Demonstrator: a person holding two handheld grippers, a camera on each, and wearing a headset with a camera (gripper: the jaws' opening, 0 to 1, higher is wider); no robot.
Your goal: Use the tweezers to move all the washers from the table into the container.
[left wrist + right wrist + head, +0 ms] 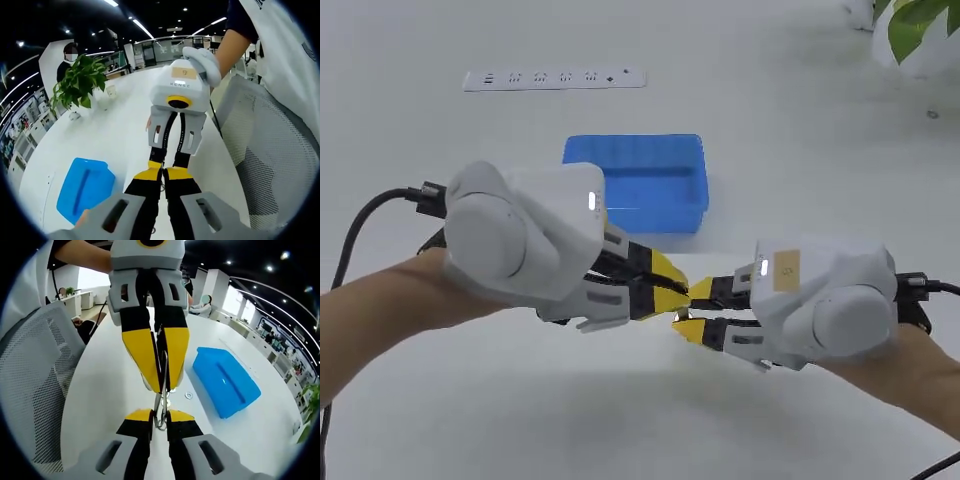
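My two grippers meet tip to tip above the white table [620,400]. Steel tweezers [160,405] run between them. The left gripper [676,292] comes in from the left, its yellow jaws shut on the tweezers' upper part. The right gripper [161,415] is shut on their looped end. From the left gripper view the right gripper [167,160] faces my left gripper [165,174]. One small washer [188,395] lies on the table beside the tweezers. The blue container [640,175] [225,380] [85,192] stands just beyond the grippers.
A white power strip [555,79] lies at the back of the table and a potted plant [920,30] [77,85] stands at the far right corner. A mesh chair [265,150] [35,365] sits at the table's near edge.
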